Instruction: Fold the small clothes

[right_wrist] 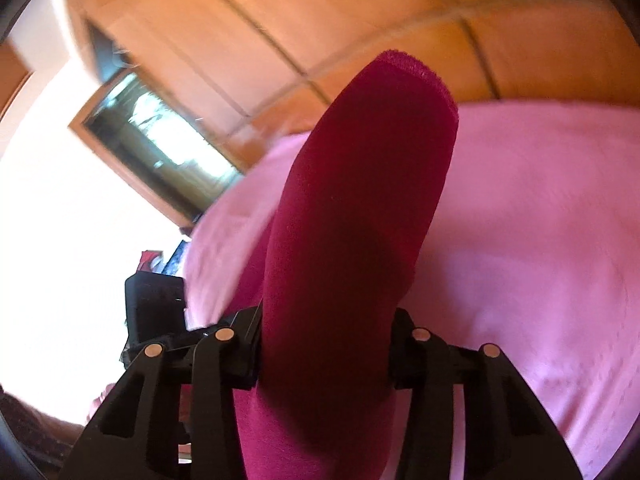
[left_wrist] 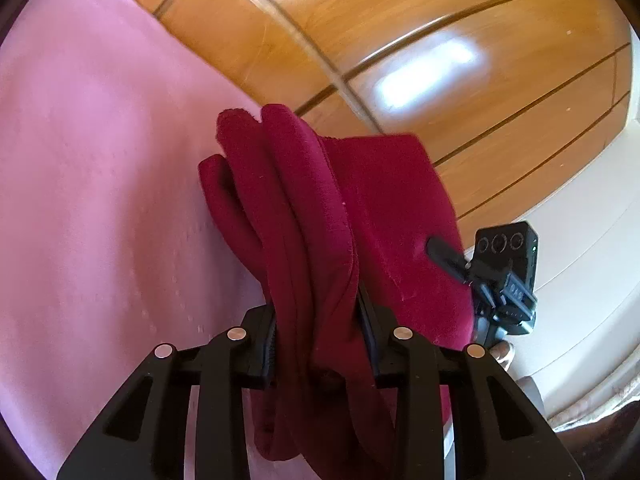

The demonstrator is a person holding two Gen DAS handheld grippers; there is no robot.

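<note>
While clamped, garment point(left_wrist: 320, 216) between grippers

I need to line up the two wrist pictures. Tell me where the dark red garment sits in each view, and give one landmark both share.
Left wrist view: the dark red garment fills the centre, bunched in folds and clamped in the left gripper.
Right wrist view: it rises as one smooth column from bottom centre, clamped in the right gripper.
Shared landmark: the pink cloth under the garment, bordered by the wooden floor.
</note>
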